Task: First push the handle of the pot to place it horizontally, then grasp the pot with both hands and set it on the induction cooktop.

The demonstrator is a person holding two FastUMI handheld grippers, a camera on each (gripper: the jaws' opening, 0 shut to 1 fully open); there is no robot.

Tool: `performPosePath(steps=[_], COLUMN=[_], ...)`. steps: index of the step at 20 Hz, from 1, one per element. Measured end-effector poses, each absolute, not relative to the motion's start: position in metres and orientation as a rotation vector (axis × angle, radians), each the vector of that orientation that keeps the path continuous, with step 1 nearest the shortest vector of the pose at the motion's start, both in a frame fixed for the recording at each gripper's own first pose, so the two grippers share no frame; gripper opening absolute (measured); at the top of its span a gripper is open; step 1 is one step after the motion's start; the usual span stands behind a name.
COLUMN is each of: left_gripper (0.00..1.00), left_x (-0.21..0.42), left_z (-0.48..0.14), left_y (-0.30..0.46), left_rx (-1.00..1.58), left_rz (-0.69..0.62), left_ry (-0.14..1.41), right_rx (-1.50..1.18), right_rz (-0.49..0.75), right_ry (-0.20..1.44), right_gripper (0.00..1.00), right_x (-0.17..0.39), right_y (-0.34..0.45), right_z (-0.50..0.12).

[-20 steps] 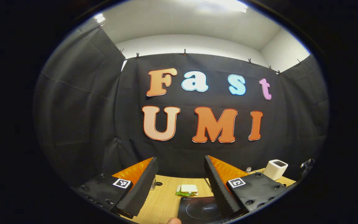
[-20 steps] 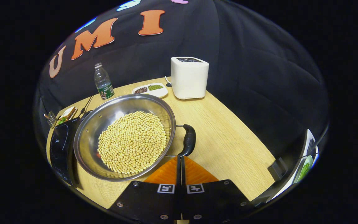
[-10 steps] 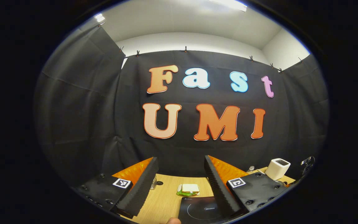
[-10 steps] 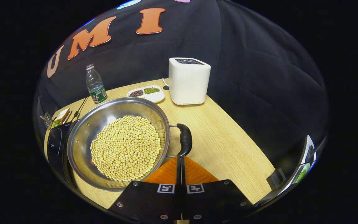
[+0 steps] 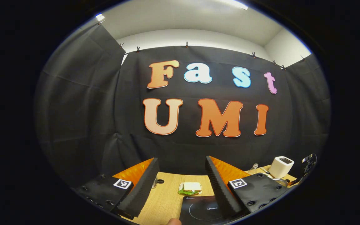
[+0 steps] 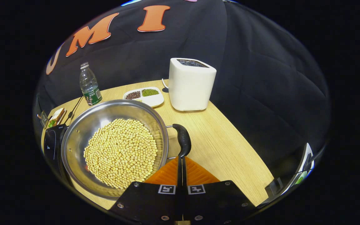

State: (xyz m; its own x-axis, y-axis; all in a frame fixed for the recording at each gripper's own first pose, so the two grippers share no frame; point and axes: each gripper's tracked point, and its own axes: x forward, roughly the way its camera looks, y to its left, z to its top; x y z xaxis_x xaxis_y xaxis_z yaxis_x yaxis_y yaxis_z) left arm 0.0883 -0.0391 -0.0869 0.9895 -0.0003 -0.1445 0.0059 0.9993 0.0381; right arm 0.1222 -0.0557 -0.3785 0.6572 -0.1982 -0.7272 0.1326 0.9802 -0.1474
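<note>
Near the desk's (image 6: 230,150) front edge, the right gripper (image 6: 181,161), pressed together, is touching the steel soybean-filled pot's (image 6: 114,147) black handle (image 6: 182,140); the spread left gripper (image 5: 181,175) is facing the black induction cooktop (image 5: 200,211).

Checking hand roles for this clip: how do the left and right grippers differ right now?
The left gripper has its jaws wide apart with nothing between them; the right gripper has its jaws closed together. The left one looks toward the booth wall above the induction cooktop; the right one tilts down over the table, its tips at the pot's handle. Both carry square markers.
</note>
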Motion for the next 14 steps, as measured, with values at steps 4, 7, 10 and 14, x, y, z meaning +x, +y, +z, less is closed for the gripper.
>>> performPosePath(steps=[4, 7, 10, 14], left_gripper=[0.98, 0.98, 0.98, 0.99], left_x=[0.094, 0.100, 0.107, 0.115], left_z=[-0.107, -0.120, -0.142, -0.190], left_y=[-0.050, -0.063, -0.087, -0.150], left_rx=[0.042, 0.037, 0.040, 0.019], left_rz=[-0.016, -0.032, -0.056, -0.155], left_ry=[0.182, 0.203, 0.229, 0.312], right_rx=[-0.092, -0.082, -0.044, 0.009], right_rz=[-0.193, -0.200, -0.180, -0.149], right_ry=[0.831, 0.848, 0.825, 0.766], right_gripper=[0.00, 0.04, 0.00, 0.03], right_x=[0.130, 0.125, 0.120, 0.128], right_y=[-0.054, -0.055, -0.048, -0.042], right_z=[-0.379, -0.377, -0.362, -0.338])
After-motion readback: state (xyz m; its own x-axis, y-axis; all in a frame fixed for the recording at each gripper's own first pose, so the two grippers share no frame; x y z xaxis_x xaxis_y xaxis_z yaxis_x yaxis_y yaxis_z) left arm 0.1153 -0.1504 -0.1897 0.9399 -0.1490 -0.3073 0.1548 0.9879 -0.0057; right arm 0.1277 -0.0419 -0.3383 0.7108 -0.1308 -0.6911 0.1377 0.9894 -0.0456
